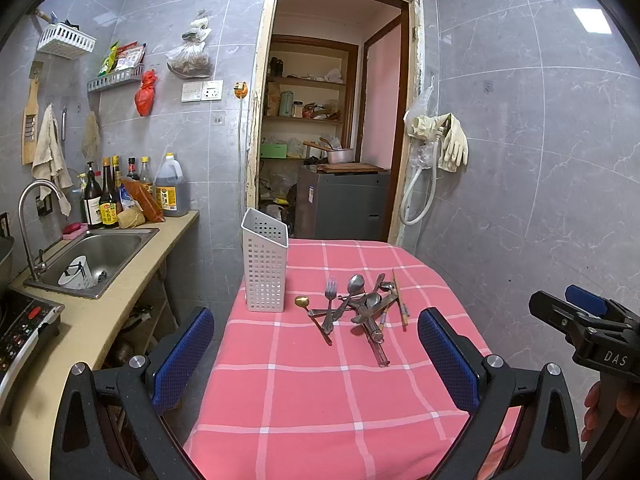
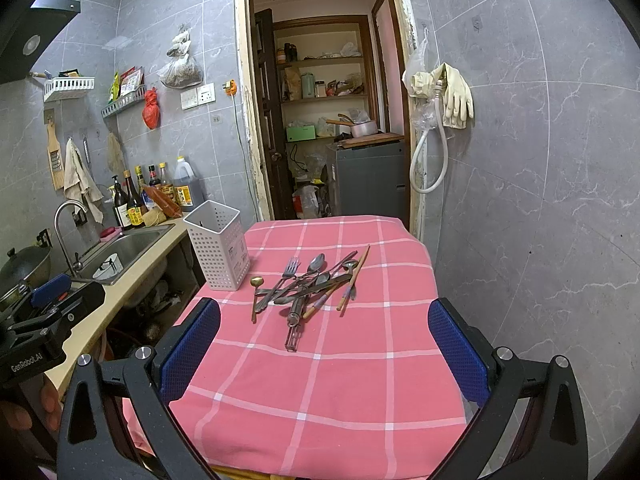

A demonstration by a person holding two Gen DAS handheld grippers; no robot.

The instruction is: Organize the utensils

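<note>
One surface (image 1: 304, 400), covered in a pink checked cloth, is carrying one white perforated holder (image 1: 265, 266) at its far left corner. Just right of the holder, a tangled pile of utensils (image 1: 354, 306) is lying: one fork (image 1: 330, 296), one gold spoon (image 1: 303, 302), a chopstick pair (image 1: 400, 298); the overlapping steel spoons are too jumbled to count. The left hand-held gripper (image 1: 316, 364) and right hand-held gripper (image 2: 324, 352) are both hovering wide apart, holding nothing, their bases cut off.
</note>
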